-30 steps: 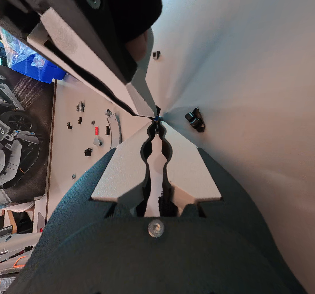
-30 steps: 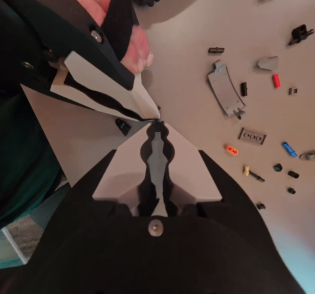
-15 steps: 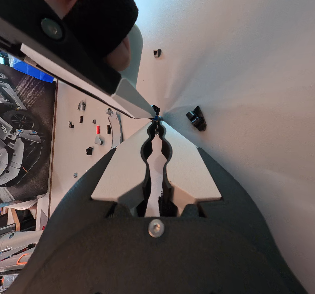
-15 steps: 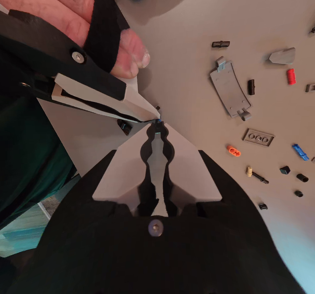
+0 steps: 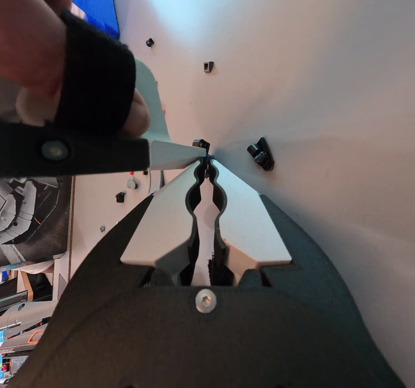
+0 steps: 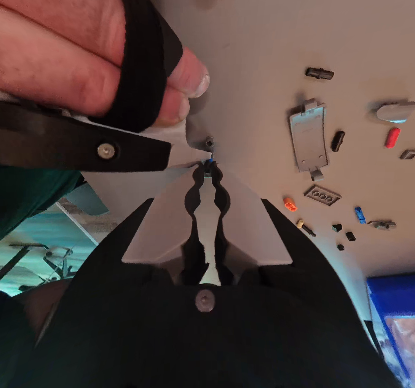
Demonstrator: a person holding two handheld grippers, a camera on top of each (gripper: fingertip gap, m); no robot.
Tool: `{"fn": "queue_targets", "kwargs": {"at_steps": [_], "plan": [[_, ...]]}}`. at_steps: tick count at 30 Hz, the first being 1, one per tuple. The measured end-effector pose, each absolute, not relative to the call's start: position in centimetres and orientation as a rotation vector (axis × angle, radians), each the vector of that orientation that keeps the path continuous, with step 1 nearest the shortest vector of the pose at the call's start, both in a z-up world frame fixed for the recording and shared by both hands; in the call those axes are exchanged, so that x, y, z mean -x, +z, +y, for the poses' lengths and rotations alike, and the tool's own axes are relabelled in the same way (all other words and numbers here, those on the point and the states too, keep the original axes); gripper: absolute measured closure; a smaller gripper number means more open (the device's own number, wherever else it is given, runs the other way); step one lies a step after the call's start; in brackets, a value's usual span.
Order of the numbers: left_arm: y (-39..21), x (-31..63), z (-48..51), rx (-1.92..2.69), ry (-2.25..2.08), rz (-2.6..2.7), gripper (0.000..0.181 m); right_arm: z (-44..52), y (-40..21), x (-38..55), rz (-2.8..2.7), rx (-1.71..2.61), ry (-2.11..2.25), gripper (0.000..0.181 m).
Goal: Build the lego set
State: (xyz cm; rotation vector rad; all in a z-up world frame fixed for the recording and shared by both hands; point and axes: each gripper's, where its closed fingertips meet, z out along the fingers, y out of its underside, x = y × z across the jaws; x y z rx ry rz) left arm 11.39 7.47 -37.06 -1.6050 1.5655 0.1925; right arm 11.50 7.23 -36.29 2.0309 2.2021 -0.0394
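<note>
My two grippers meet tip to tip above the pale table [image 5: 314, 85]. In the left wrist view my left gripper [image 5: 207, 165] is shut on a small dark grey connector [image 5: 208, 173]. The right gripper's fingers [image 5: 179, 155] come in from the left, with a small black piece [image 5: 200, 144] at their tip. In the right wrist view my right gripper [image 6: 208, 166] is shut on a small dark piece with a blue pin [image 6: 210, 160]. The left gripper's fingers [image 6: 179, 150] hold a grey connector [image 6: 209, 143] right against that pin. A blue speck [image 5: 205, 157] shows where the tips touch.
A black clip piece [image 5: 261, 156] lies just right of the tips. Loose parts lie to the right: grey curved panel [image 6: 308, 139], grey studded plate [image 6: 322, 195], orange connector [image 6: 290, 204], red piece [image 6: 391, 137], black pin [image 6: 319, 73]. The set's box [image 5: 29, 215] lies left.
Both grippers have swung while staying tip to tip; each now sees the other lying flatter, coming in level from the left. The held pieces stay pressed together.
</note>
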Motion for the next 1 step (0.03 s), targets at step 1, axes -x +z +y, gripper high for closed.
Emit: {"fn": "queue_targets", "kwargs": {"at_steps": [1], "plan": [[-37.06, -11.39, 7.47, 1.604, 0.192, 1.564, 0.18, 7.23, -36.33, -11.51, 2.203, -2.011, -0.009, 0.178]]}}
